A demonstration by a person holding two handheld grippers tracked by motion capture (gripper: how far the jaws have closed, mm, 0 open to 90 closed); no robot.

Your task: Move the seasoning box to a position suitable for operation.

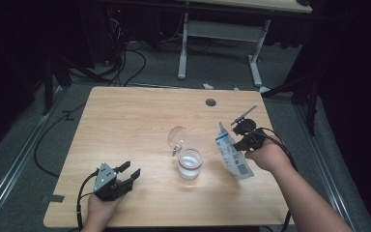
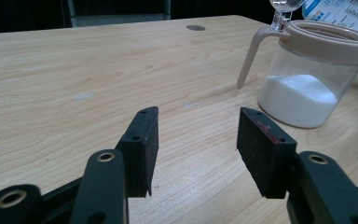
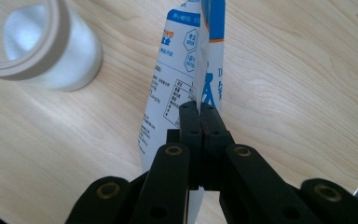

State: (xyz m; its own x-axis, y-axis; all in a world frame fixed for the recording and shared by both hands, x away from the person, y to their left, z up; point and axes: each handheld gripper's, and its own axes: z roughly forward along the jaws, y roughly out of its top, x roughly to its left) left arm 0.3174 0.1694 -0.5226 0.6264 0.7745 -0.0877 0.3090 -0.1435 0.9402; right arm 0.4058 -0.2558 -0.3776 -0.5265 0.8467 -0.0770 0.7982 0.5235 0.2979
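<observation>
High view: refill status

Right claw (image 1: pixel 244 145) is clamped on the packet (image 1: pixel 232 152), at 3 o'clock from the jar (image 1: pixel 190 164). Jar lid (image 1: pixel 177 136) is up; white powder inside. Pouring remains. Left claw (image 1: pixel 128 172) stands apart, empty, on the surface (image 1: pixel 135 116).

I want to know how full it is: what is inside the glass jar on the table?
The glass jar holds a white powder filling roughly its lower third, heaped higher on one side. Its hinged lid stands open. The beige collar hides the wall just under the rim.
</observation>
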